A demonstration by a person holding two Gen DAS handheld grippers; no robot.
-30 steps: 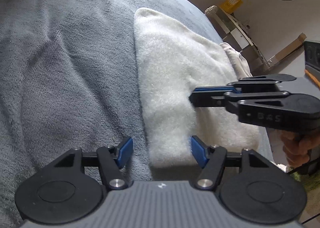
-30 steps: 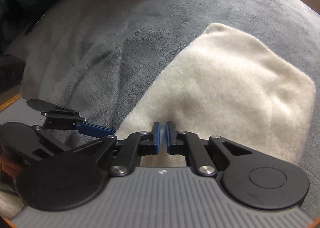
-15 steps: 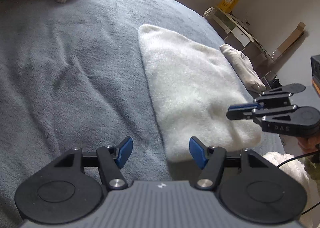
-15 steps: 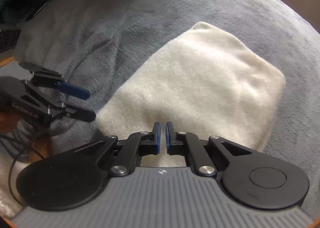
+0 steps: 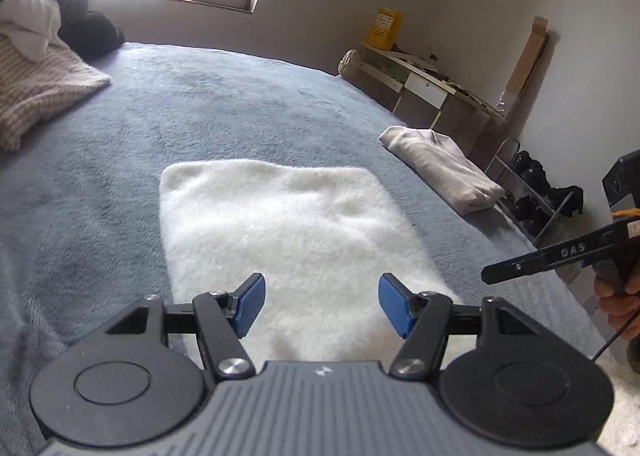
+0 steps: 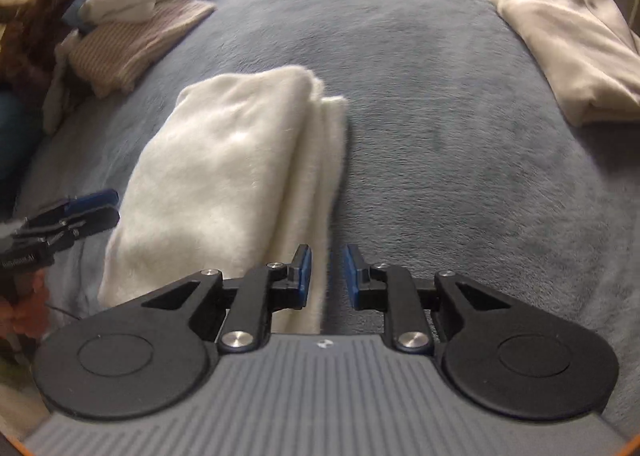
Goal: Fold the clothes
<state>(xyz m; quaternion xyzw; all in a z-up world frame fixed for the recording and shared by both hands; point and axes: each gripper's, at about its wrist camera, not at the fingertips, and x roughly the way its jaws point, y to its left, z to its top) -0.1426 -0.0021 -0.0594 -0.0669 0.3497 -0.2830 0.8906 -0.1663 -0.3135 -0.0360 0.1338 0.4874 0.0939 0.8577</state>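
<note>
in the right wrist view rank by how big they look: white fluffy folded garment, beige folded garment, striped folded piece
1. white fluffy garment, largest, though also nearest the camera
2. beige folded garment
3. striped folded piece, partly covered by other clothes, so close to the beige one and unsure

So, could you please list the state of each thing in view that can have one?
White fluffy garment: folded, lying flat on the bed.
Beige garment: folded, near the bed's edge.
Pile of clothes: unfolded, heaped at the far end.
Left gripper: open, empty.
Right gripper: jaws opening, nothing between them.
</note>
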